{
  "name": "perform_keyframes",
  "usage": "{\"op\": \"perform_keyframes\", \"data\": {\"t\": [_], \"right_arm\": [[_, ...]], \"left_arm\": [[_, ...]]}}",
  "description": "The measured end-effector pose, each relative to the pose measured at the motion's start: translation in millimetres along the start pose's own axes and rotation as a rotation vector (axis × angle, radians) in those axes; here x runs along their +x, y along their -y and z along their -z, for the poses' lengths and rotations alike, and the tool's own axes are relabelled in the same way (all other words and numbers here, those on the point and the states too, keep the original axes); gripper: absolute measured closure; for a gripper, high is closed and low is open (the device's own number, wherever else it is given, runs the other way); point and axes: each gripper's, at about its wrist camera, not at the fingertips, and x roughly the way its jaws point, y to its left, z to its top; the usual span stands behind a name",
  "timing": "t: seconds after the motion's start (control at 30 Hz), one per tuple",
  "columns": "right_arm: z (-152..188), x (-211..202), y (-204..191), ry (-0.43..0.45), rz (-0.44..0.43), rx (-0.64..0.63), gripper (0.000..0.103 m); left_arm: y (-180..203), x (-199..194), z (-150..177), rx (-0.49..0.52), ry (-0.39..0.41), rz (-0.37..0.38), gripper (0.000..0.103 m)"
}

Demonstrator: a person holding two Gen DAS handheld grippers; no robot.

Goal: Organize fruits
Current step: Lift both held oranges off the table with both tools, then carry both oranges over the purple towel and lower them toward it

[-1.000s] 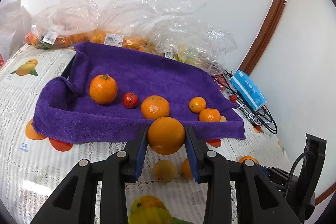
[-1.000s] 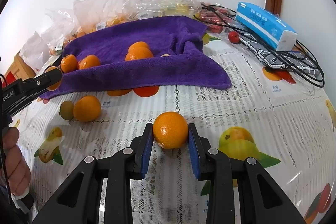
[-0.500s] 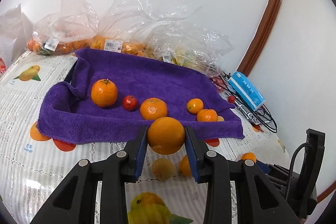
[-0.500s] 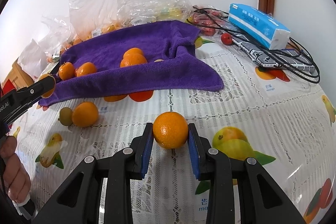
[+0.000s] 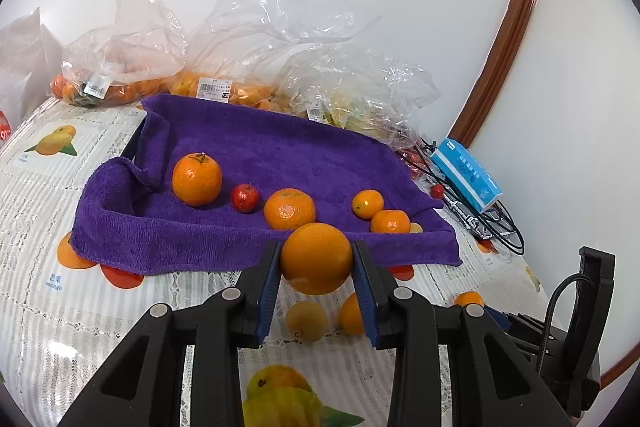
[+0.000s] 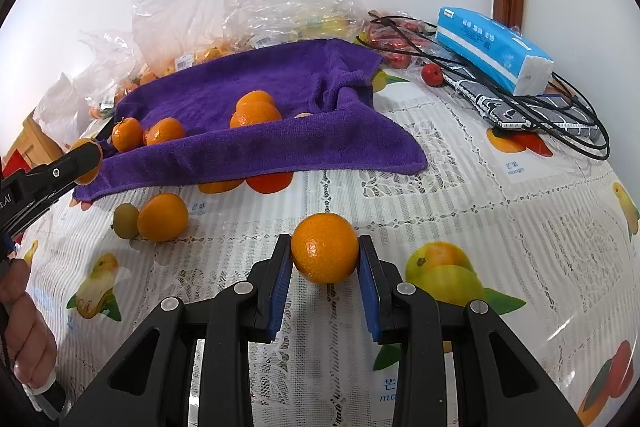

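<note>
On the table: we had a purple towel (image 5: 256,147) spread over the fruit-print tablecloth (image 6: 460,195), bagged fruit behind it.
Left gripper (image 5: 316,259): we had it clamped on a big orange (image 5: 316,257), held up just in front of the towel's near edge.
Right gripper (image 6: 325,254): pinching a smaller orange (image 6: 325,249), low over the cloth, can't tell if it touched.
Towel load: we counted four oranges, one small red fruit (image 5: 245,197) and a pale one (image 5: 416,227) half hidden.
Loose bits: a greenish-brown fruit (image 6: 126,221) sat touching another orange (image 6: 163,217) on the cloth near the towel.
Right side: blue tissue pack (image 6: 492,49) on tangled black cables (image 6: 560,115).
</note>
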Motion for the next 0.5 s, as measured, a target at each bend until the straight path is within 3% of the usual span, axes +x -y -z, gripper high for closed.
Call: {"op": "perform_keyframes", "data": {"t": [0.3,0.5], "right_arm": [[-2.7,-10.4,-4.1,0.059,-0.023,-0.008,0.071],[-30.0,-22.8,-12.6,0.101,-0.063,-0.02,0.071]], "left_arm": [[0.0,-4.3,-8.7,0.013,0.01,-0.032,0.07],[-1.4,-17.2,-25.2,0.036,0.048,-0.035,0.07]]}}
